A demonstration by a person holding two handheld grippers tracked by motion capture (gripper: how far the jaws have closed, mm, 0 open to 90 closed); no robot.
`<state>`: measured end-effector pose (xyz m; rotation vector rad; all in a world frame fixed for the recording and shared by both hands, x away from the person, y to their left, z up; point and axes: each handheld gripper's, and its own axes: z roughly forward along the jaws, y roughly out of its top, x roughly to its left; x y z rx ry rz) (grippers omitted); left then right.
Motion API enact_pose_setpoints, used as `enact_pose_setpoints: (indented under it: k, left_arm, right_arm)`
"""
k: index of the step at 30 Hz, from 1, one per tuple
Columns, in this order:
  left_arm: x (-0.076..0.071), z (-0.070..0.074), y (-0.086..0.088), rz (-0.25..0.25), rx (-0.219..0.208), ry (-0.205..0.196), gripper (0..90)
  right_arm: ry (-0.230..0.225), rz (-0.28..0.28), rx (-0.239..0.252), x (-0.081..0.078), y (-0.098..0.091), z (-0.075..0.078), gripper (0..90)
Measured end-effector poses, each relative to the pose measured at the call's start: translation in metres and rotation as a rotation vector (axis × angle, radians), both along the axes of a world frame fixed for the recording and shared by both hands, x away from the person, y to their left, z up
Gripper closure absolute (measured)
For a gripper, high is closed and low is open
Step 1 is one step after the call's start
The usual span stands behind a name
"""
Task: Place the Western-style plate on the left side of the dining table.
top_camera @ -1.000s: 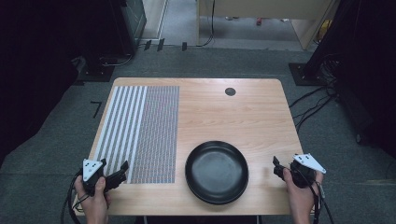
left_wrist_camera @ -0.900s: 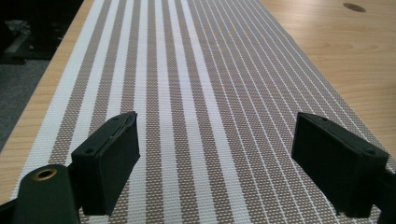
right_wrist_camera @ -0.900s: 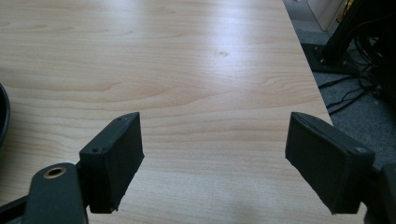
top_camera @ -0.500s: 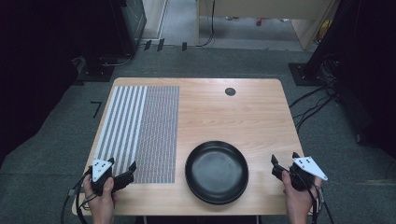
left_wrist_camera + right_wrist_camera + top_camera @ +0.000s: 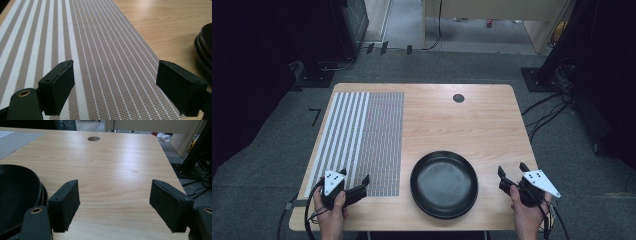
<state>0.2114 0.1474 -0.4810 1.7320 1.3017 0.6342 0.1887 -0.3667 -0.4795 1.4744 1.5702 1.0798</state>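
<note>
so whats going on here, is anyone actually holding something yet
Not yet. A person sits at a wooden table with a gripper in each hand, and both are empty. The left gripper hovers over the near corner of a striped mat, jaws open with nothing between them. The right gripper sits at the table's near right edge, beside a black bowl; its jaws have just been closing a little but are open, with bare table between them. Nothing is being touched.

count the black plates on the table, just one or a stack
2 at least: stacked black plates at the near edge, right of the striped mat; the left gripper view shows two rims, more may be hidden.
</note>
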Motion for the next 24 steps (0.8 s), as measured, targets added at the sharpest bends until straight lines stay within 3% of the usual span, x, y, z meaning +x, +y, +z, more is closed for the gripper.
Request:
enact_pose_setpoints:
  k: [13, 24]
  left_arm:
    - [-0.001, 0.000, -0.023, -0.066, -0.014, -0.003, 15.0]
    - [-0.001, 0.001, -0.041, -0.104, -0.041, -0.007, 15.0]
  right_arm:
    - [-0.027, 0.067, 0.062, -0.003, 0.016, 0.002, 26.7]
    - [-0.029, 0.112, 0.086, -0.003, 0.029, 0.001, 27.9]
